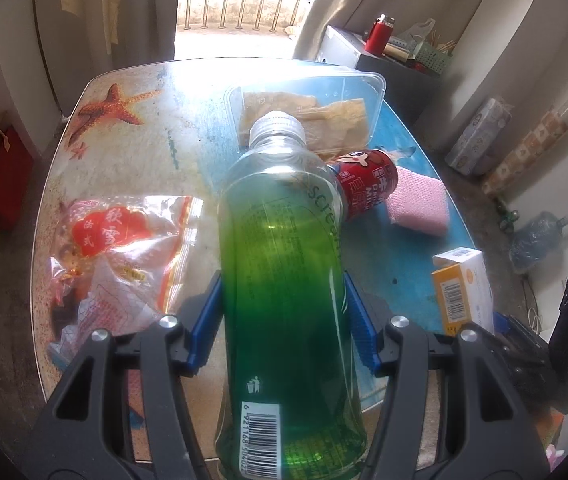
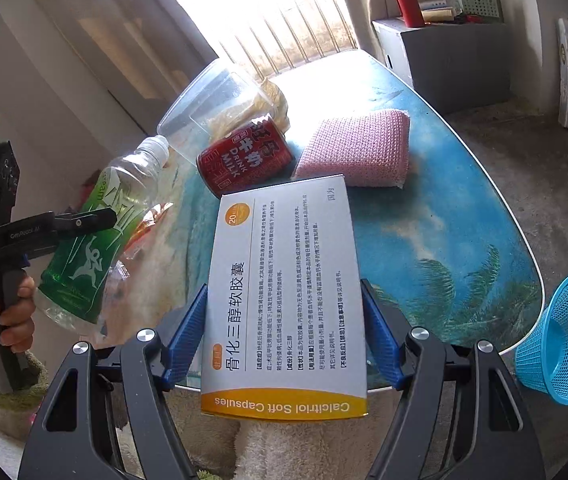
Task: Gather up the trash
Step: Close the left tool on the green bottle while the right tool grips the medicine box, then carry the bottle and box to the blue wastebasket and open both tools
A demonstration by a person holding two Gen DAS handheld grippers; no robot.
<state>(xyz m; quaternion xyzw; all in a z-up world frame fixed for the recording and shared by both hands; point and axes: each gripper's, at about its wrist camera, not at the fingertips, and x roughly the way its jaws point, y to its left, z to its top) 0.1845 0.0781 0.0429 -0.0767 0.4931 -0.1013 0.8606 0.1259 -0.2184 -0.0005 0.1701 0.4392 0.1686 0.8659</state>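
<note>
Bottle | pinched in left gripper | right gripper pinching medicine box

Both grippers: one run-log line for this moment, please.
left gripper: shut on green bottle | right gripper: shut on white box | both items off table | blue basket: beside table

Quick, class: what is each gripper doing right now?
Left gripper: closed on the green bottle.
Right gripper: closed on the medicine box.

The left gripper jaws clamp a green bottle above the table; red can beyond.
</note>
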